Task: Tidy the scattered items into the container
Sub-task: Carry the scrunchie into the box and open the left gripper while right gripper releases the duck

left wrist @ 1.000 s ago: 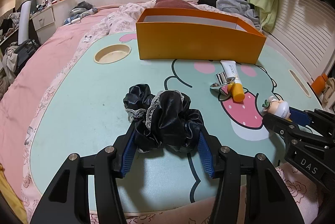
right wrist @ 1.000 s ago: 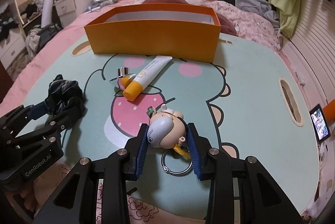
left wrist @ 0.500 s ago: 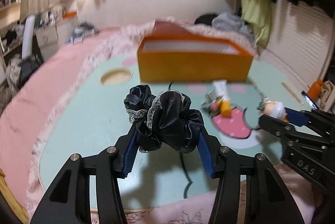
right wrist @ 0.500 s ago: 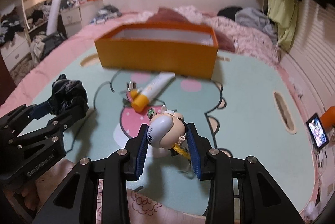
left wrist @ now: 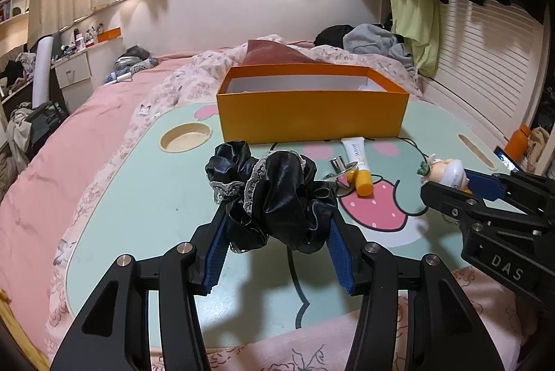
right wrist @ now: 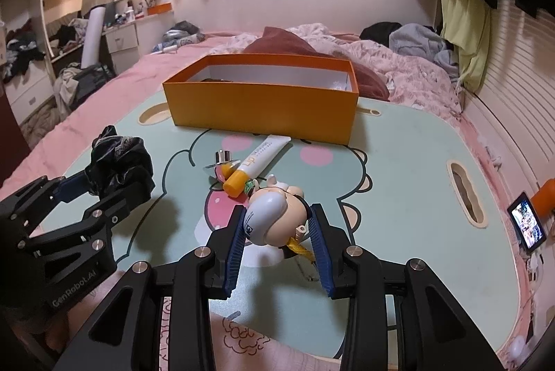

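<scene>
Nearest, the left gripper (left wrist: 277, 232) was clamped on a black satin scrunchie (left wrist: 267, 194), held clear above the lap table (left wrist: 138, 197), presumably for carrying to the box. Beside it, the right gripper (right wrist: 277, 225) pinched a small figurine keychain (right wrist: 274, 214) by its head, so its ring and yellow cord dangled below. Farther on, a lip-balm tube (right wrist: 256, 159) with an orange cap lay on the table against a small metal clip (right wrist: 222, 162), neither yet collected. Beyond those stood the open orange box (left wrist: 312, 117), the likely destination for everything.
</scene>
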Available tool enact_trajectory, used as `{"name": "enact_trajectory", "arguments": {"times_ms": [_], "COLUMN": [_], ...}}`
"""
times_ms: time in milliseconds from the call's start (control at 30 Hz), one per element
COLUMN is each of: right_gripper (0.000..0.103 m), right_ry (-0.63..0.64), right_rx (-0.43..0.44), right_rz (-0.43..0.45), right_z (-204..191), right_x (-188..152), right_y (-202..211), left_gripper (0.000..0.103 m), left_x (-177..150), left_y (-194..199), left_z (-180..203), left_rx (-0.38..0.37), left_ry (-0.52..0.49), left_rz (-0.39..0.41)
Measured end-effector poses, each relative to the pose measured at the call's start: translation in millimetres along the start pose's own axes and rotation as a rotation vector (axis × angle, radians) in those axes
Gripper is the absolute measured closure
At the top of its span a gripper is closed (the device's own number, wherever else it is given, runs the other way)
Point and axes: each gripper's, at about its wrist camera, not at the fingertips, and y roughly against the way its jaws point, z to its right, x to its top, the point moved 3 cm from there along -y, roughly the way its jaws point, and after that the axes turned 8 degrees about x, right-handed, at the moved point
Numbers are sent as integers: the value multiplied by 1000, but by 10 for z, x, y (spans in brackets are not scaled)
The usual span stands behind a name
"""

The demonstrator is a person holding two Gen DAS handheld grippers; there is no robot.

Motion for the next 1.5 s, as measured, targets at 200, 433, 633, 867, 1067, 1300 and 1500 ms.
{"name": "enact_trajectory", "arguments": {"times_ms": [200,433,633,867,1067,1300,1500], "right_gripper": [68,68,68,68,68,49,43], "right_ry": [0,-5,-60,-75,-61,-46,-44], "right_rx": [14,-8,-20,-73,-85,-104,-90], "right_rz": [18,49,39,-14,-12,11,34], "right_z": [49,226,446,626,618,568,544], "right_x": [312,1002,1532,1499,1511,1523,1541], "right_y": [-36,-251,-588,-941,-974,-916,-830], "left_gripper": [50,50,50,50,50,30,30], "left_x": [378,1287,1710,1452,1483,1528,1518], "left_y": [-177,-508,-980,-1338,-1336,-1262,-1223], "left_z": [-40,-60,-27,-1,-101,-121,-102], "left_rx": [-45,-2,-8,35,37,32,35], "left_ry": [17,-31,-11,-29,6,30,5], "left_rz": [-12,32,1,-72,-79,-62,-59]}}
